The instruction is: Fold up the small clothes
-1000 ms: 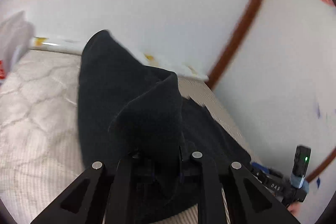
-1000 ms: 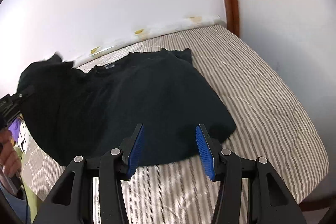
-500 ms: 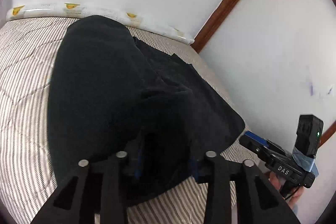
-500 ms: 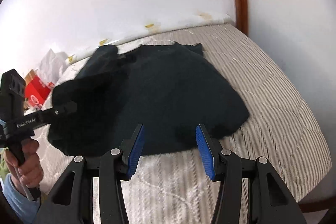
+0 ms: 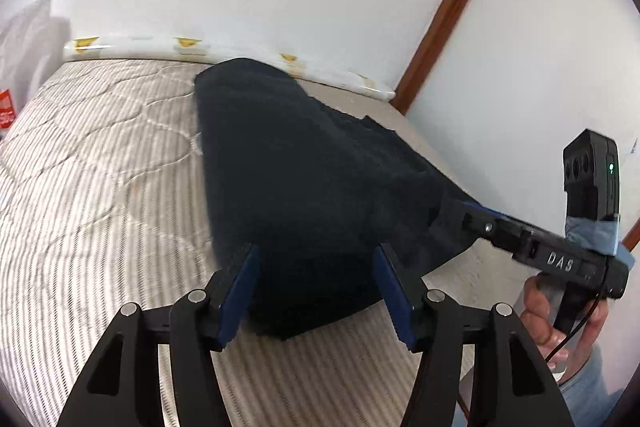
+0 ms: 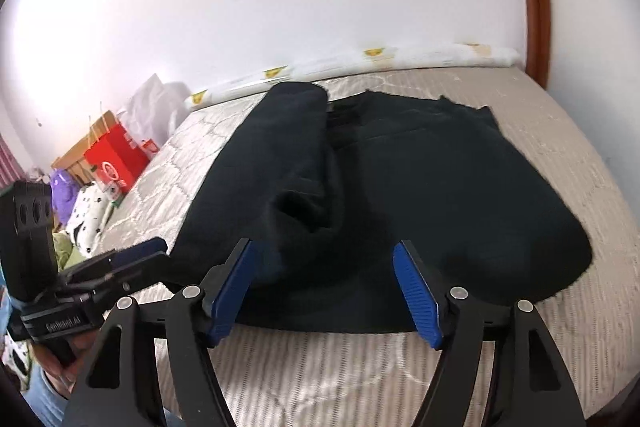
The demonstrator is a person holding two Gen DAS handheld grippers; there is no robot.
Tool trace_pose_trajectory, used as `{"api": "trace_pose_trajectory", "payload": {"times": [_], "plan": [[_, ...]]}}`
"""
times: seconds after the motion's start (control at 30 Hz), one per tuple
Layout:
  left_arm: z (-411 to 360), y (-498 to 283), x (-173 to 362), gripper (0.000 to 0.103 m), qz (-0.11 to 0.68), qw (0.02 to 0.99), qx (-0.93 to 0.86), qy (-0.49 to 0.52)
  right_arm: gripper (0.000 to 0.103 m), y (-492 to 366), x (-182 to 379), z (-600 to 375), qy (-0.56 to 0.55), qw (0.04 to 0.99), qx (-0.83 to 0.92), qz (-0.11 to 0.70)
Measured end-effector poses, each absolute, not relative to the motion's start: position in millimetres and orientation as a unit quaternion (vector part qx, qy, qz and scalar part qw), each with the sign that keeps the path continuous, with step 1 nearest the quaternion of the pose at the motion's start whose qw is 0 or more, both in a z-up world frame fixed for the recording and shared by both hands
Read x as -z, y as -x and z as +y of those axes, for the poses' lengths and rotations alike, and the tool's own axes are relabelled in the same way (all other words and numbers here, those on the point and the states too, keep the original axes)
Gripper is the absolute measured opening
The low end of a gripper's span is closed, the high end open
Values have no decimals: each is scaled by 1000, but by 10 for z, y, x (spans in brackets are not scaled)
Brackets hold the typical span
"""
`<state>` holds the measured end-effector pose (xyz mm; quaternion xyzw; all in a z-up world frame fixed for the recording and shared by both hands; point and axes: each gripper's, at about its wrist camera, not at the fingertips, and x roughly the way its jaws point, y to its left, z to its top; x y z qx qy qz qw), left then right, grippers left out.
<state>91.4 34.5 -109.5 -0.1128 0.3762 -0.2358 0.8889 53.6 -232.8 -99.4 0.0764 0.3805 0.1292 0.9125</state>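
- The black garment (image 6: 420, 195) lies on the striped mattress (image 6: 400, 379), its left side folded over the middle into a thick roll.
- The left gripper (image 5: 316, 291) hovers at the garment's near hem; its jaws are opening, blue pads either side of the fold, not pressing it.
- The right gripper (image 6: 326, 293) hangs over the same hem, jaws opening, nothing gripped.

"DAS" is printed on the right tongs (image 5: 472, 211) body, "GenRobot.AI" (a bit blurry) on the left tongs (image 6: 138, 255).
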Motion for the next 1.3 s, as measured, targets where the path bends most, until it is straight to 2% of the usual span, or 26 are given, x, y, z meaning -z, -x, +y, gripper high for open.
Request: {"api": "trace_pose_trajectory", "payload": {"times": [0.23,0.4,0.8,0.83,0.9,0.97,1.07,1.3], "plan": [[627,-865,1297,61,397,884,214,125,73,-615,1123,-2167,-84,905,-130,397],[710,-808,1450,61,415,876,213,121,73,-614,1241,-2185,-131,891,-146,410],[397,-926,1571,61,445,868,201,85,73,-1173,1469,-2105,-207,879,-134,409],[369,-935,1564,61,444,869,201,84,71,-1248,1488,-2099,-210,878,-137,408],[317,-967,1566,61,444,870,199,80,57,-1369,1517,-2065,-209,878,-144,406],[247,-1004,1566,61,444,872,192,72,26,-1480,1525,-2034,-198,880,-151,403],[147,-1044,1548,61,442,876,181,62,17,-1471,1370,-2081,-173,900,-160,368],[-140,-1062,1500,61,437,881,176,41,14,-1253,877,-2462,-96,948,-113,281]]}}
